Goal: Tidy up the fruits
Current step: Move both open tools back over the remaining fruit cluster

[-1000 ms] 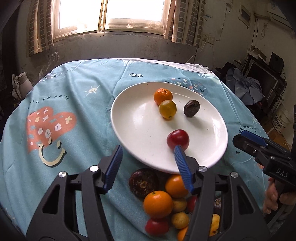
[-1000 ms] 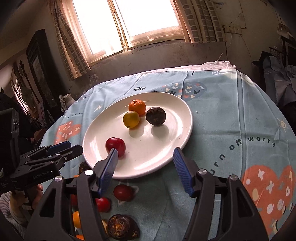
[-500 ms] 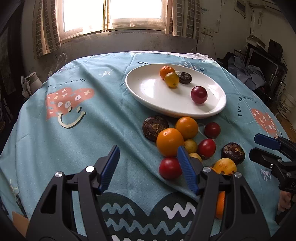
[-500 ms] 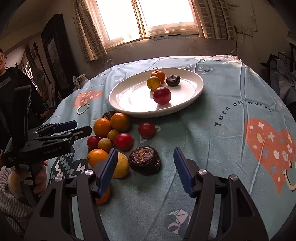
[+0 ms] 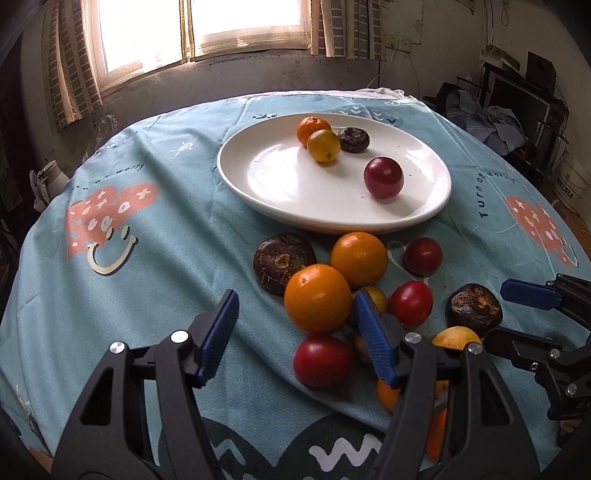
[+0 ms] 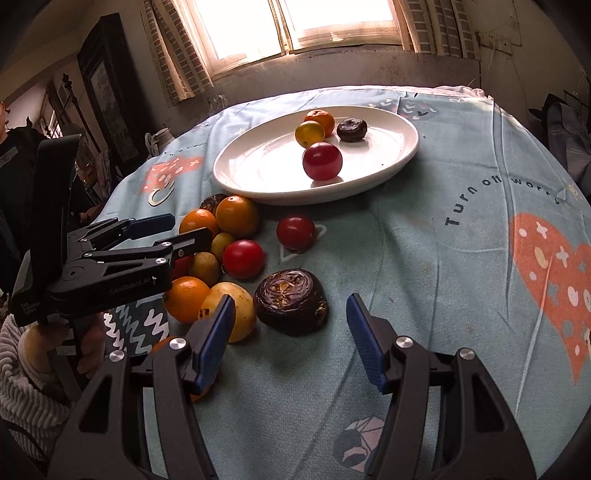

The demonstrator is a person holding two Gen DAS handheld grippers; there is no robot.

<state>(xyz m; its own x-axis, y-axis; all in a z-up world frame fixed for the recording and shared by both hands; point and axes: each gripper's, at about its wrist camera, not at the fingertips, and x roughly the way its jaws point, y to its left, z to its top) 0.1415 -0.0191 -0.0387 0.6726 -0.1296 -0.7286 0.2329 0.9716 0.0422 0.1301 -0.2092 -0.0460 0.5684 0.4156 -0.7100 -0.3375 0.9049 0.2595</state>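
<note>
A white plate point(image 5: 258, 184) point(image 6: 388, 162) holds a small orange point(image 5: 312, 127), a yellow fruit point(image 5: 323, 145), a dark purple fruit point(image 5: 354, 139) and a red fruit point(image 5: 383, 177) point(image 6: 322, 161). Several oranges, red, yellow and dark fruits lie in a pile on the cloth in front of it. My left gripper point(image 5: 293, 334) is open and empty, with a large orange point(image 5: 317, 298) just beyond its fingertips. My right gripper point(image 6: 290, 328) is open and empty, with a dark wrinkled fruit point(image 6: 291, 302) just beyond its fingers.
The round table has a teal printed cloth point(image 5: 147, 221) that drops off at the edges. A window point(image 5: 240, 26) is behind it, and cluttered shelves point(image 5: 517, 99) stand at the right. A dark cabinet point(image 6: 107, 92) stands at the left.
Both grippers pulled back from the plate to the near side of the fruit pile, then edged closer to the fruit. The fruit has stayed put.
</note>
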